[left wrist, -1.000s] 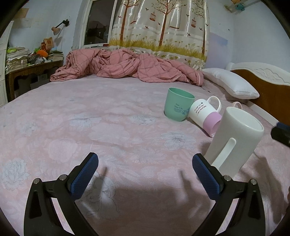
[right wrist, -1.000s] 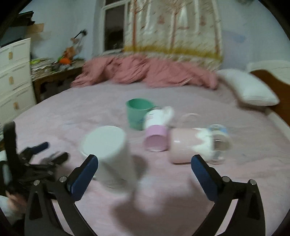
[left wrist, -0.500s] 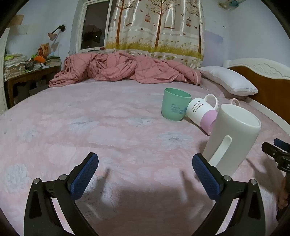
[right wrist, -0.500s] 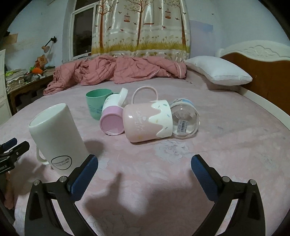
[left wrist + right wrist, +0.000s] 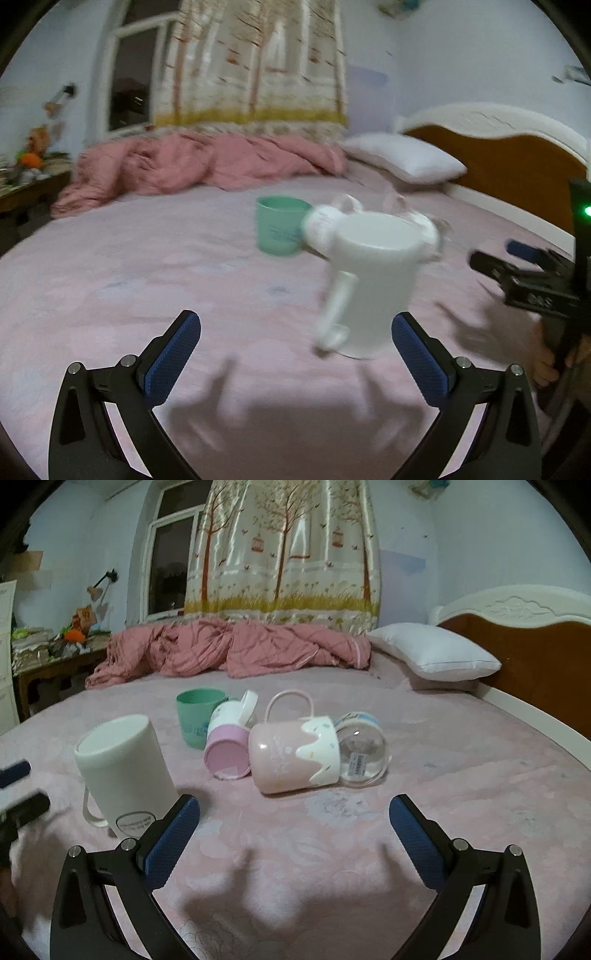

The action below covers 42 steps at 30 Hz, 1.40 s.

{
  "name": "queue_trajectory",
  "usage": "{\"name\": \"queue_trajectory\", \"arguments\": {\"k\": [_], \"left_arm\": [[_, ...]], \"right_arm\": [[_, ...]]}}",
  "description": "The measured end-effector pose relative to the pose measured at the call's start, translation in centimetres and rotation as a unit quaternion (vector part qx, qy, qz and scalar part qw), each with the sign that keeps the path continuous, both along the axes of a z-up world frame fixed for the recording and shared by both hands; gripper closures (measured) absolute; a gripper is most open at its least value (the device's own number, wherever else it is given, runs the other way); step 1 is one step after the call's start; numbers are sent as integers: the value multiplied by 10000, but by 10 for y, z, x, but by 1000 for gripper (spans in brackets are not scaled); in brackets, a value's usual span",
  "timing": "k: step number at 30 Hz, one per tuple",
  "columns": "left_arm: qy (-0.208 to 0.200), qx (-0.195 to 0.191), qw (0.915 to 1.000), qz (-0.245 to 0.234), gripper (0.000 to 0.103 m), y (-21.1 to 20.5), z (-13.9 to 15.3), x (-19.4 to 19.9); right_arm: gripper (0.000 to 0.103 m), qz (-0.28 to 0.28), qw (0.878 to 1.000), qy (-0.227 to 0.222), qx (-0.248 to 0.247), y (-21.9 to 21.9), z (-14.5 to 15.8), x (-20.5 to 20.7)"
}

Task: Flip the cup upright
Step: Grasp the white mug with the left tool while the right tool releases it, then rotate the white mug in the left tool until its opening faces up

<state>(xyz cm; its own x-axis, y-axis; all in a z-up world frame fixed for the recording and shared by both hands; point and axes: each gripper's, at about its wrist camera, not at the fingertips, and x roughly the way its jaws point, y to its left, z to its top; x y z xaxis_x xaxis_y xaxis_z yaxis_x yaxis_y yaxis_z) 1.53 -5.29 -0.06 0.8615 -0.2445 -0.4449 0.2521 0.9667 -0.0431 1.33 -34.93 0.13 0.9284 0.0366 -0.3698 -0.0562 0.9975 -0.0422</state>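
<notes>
Right wrist view: right gripper (image 5: 294, 827) released and empty, facing pink cup (image 5: 293, 754) on its side on bed (image 5: 461, 775); left gripper (image 5: 296, 341) released beside upright white mug (image 5: 369, 284).

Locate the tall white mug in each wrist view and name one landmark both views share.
Left wrist: tall white mug, right of centre, upright, blurred, handle facing the camera.
Right wrist: same mug, lower left, upright, beside the left fingertip.
Shared landmark: green cup behind it.

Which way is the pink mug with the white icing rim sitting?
Tipped. The pink mug lies on its side on the bedsheet, handle up, rim toward the glass jar.
</notes>
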Motion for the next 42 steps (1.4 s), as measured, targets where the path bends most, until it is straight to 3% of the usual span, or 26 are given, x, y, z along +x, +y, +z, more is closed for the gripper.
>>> {"name": "queue_trajectory", "arguments": {"k": [3,10,14,19,26,31,36,42], "left_arm": [[401,-85,9987,-302,0,-16,0,10],[707,-315,9969,-155,0,-22,4,15],[1049,-700,9917,-239,20,-18,4,14],[1396,-940,9849,-395,24,-29,-3,16],[1861,-712,9783,-571,24,-59,-20,43],[1977,-508,9787,-207,24,-67,-32,69],[2189,-798,9725,49,24,-59,-38,87],[2248,-252,9739,198,20,-76,-42,100]], "right_arm": [[0,-11,9999,27,120,-6,2,0],[0,-250,9988,216,355,-19,-1,7],[0,-324,9978,329,470,-24,-2,10],[0,-322,9978,398,426,-22,-4,13],[0,-367,9967,465,560,-24,-6,15],[0,-382,9959,505,647,-27,-6,17],[0,-381,9953,590,664,-29,-7,19],[0,-376,9950,658,647,-29,-9,22]]}}
